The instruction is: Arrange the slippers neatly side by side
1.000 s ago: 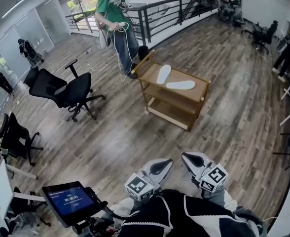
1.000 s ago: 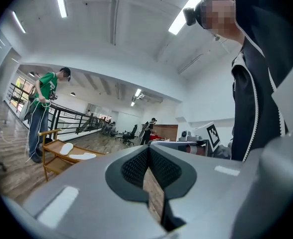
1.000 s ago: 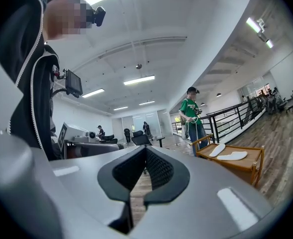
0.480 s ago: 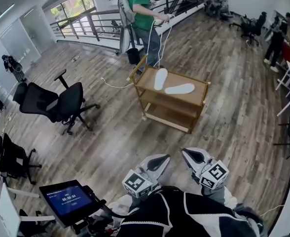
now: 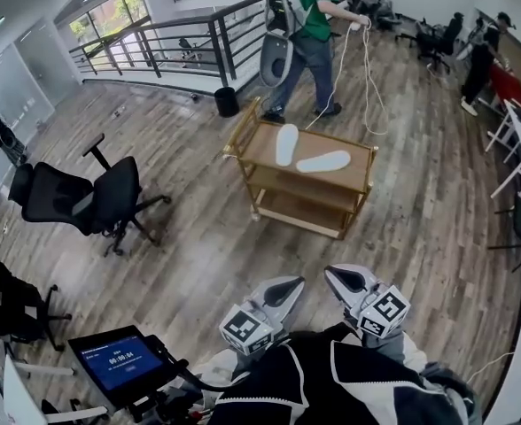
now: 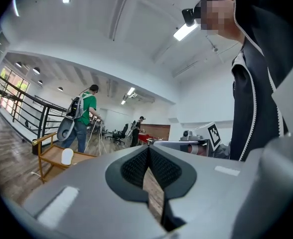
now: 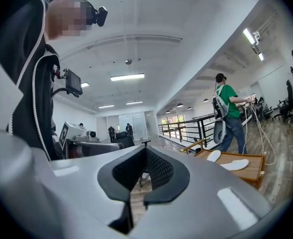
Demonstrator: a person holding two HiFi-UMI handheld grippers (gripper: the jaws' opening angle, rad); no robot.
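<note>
Two white slippers lie on the top shelf of a wooden cart (image 5: pixel 259 144). One slipper (image 5: pixel 286 143) points away from me, the other slipper (image 5: pixel 323 161) lies crosswise to its right, so they form an angle. My left gripper (image 5: pixel 289 288) and right gripper (image 5: pixel 342 280) are held close to my body, well short of the cart. Both are shut with nothing between the jaws. The cart (image 7: pixel 253 171) and both slippers (image 7: pixel 234 164) show at the right of the right gripper view. In the left gripper view only one slipper (image 6: pixel 67 156) shows, on the cart (image 6: pixel 47 156).
A person in a green shirt (image 5: pixel 312 34) walks behind the cart trailing a cable. A black office chair (image 5: pixel 88 197) stands at the left, a railing (image 5: pixel 181 42) runs behind, a tablet (image 5: pixel 119 359) is at my lower left. Wooden floor lies between me and the cart.
The cart has come a little nearer and shifted left in the head view. The person in green has walked from left to right behind it. Both grippers stayed shut.
</note>
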